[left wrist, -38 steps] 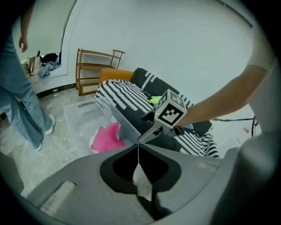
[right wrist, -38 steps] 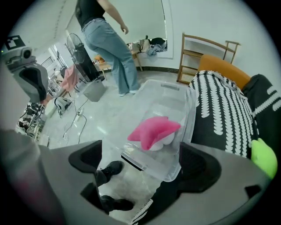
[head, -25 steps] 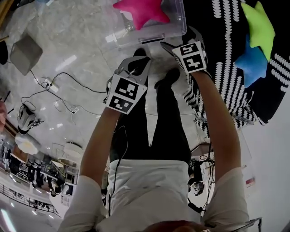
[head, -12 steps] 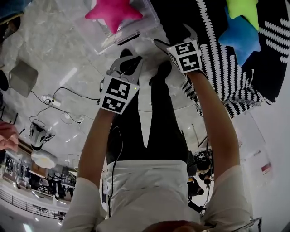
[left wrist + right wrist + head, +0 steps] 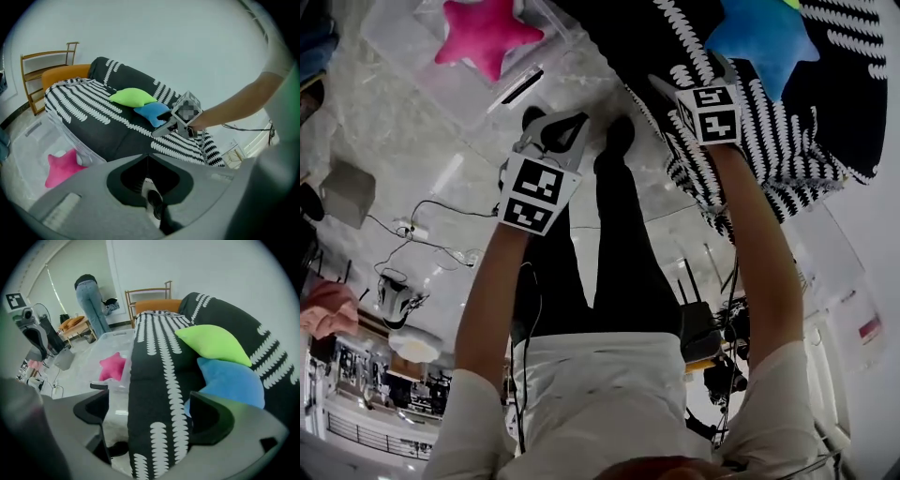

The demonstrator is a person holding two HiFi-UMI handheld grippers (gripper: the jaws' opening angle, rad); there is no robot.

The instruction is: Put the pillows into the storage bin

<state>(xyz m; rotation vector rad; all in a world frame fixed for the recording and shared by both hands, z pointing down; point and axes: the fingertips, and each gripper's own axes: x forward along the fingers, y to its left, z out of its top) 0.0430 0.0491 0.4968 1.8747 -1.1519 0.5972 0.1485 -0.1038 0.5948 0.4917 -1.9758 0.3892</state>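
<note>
A pink star pillow (image 5: 486, 33) (image 5: 63, 165) (image 5: 112, 366) lies inside the clear storage bin (image 5: 525, 84) (image 5: 37, 136) on the floor beside the sofa. A blue star pillow (image 5: 764, 36) (image 5: 232, 380) (image 5: 152, 112) and a green pillow (image 5: 213, 343) (image 5: 132, 97) rest on the sofa seat. My right gripper (image 5: 694, 73) (image 5: 150, 399) is open over the sofa's edge, with the blue pillow just beyond its right jaw and not touching it. My left gripper (image 5: 567, 120) (image 5: 148, 155) hangs shut and empty above the floor, near the bin.
The sofa (image 5: 825, 112) (image 5: 159, 362) has a black cover with white marks. An orange wooden chair (image 5: 51, 75) stands at its far end. Cables (image 5: 412, 230) and a grey box (image 5: 347, 192) lie on the floor. A person in jeans (image 5: 91, 296) stands far off.
My right gripper has moved out over the sofa toward the blue pillow. The bin with the pink pillow has slid left in the head view. Neither gripper's jaws changed.
</note>
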